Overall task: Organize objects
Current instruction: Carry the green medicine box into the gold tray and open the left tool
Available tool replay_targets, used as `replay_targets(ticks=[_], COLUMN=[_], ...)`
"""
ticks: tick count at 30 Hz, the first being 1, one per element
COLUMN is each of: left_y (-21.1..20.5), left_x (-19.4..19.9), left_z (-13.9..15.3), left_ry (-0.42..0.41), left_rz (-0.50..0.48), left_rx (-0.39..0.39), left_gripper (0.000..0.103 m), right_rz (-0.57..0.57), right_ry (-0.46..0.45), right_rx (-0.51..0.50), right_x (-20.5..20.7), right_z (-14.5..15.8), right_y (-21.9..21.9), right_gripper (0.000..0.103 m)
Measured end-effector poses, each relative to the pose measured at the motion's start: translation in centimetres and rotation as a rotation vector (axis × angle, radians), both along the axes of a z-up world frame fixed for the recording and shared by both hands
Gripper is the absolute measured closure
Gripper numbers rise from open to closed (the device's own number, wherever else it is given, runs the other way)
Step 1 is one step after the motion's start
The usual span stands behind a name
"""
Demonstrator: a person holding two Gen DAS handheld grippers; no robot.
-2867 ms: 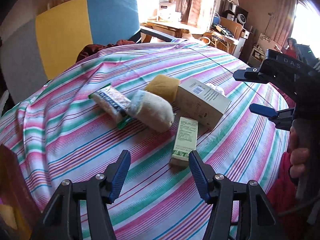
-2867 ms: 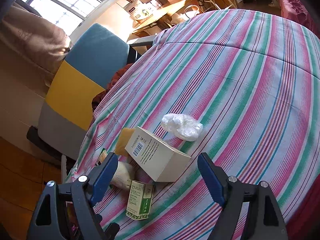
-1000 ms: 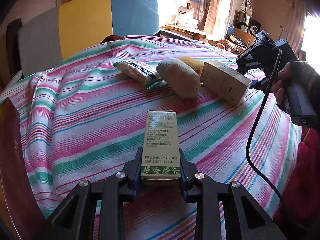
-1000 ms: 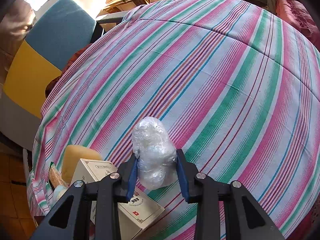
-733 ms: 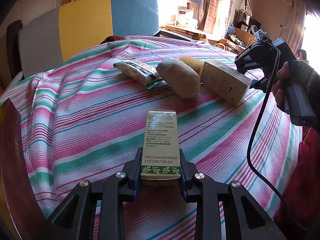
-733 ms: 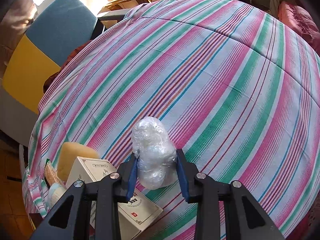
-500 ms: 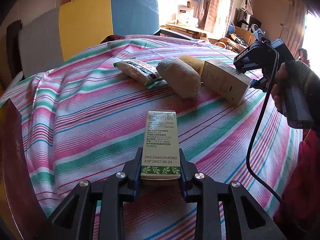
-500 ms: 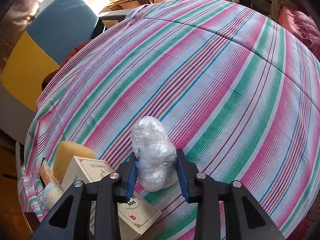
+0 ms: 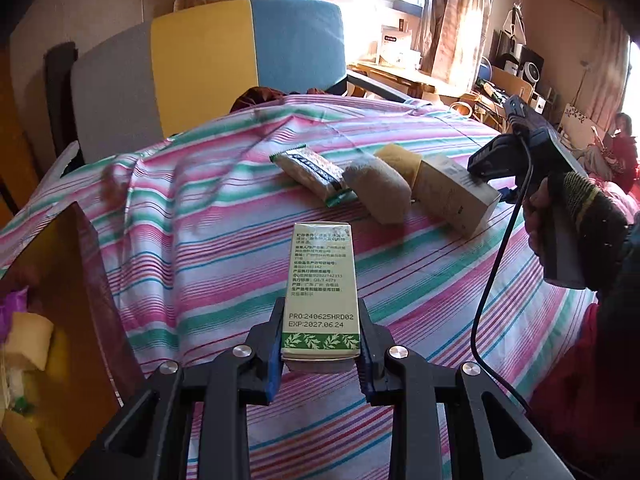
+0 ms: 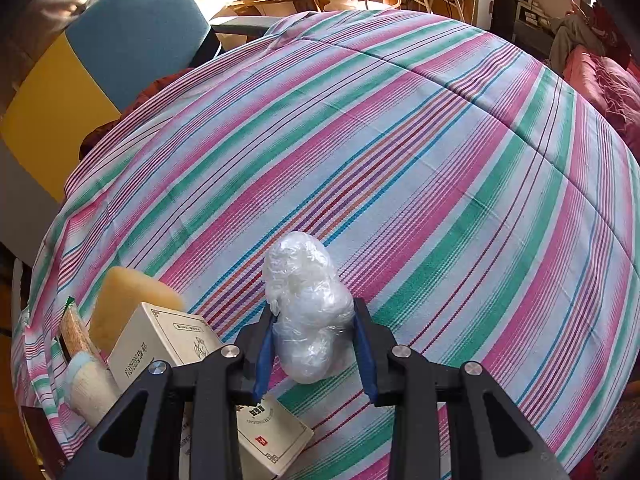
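My left gripper (image 9: 320, 354) is shut on a slim green and cream box (image 9: 321, 288), held above the striped tablecloth (image 9: 224, 248). My right gripper (image 10: 314, 354) is shut on a clear plastic-wrapped bundle (image 10: 306, 308) over the cloth; the right gripper also shows in the left wrist view (image 9: 508, 194). On the cloth lie a snack packet (image 9: 310, 172), a beige rolled cloth (image 9: 378, 192), a yellow sponge (image 9: 400, 160) and a larger cream box (image 9: 454, 196). That cream box (image 10: 160, 344) lies just left of my right gripper.
A brown cardboard box (image 9: 52, 320) with items inside stands at the left beside the table. A grey, yellow and blue chair (image 9: 208, 64) is behind the table. Desks and clutter fill the room at the back right.
My left gripper has shifted left, so the cardboard box now shows at the left. My right gripper has lifted slightly with the bundle. Both grips are unchanged over the last second.
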State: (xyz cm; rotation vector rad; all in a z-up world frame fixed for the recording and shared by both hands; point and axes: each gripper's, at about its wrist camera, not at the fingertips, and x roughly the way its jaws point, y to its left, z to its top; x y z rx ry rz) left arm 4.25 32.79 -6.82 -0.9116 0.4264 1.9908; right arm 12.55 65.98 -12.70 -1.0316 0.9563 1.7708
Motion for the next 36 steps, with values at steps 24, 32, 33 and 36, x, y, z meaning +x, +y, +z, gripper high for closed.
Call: replay_targets(ticks=[24, 32, 33, 36], left_y=[-13.1, -22.6, -23.4, -24.1], left_x=[-4.5, -10.9, -11.4, -13.1], left_z=[4.3, 3.4, 3.1, 2.5], left_ry=[-0.061, -0.120, -0.129, -0.173], left_rz=[0.240, 0.539, 0.561, 0.598], left_rx=[0.091, 0.104, 0.101, 0.105], left_gripper=[0.073, 0.073, 0.073, 0.073], right_rz=[-0.008, -0.005, -0.003, 0.000], right_ry=[0.002, 0.005, 0.004, 0.003], right_rx=[0.042, 0.073, 0.083, 0.079], right_x=[1.5, 2.0, 2.0, 2.2], right_z=[0.7, 1.6, 1.8, 1.8], right_y=[-1.9, -2.8, -2.9, -3.2], right_gripper=[0.069, 0.069, 0.069, 0.069])
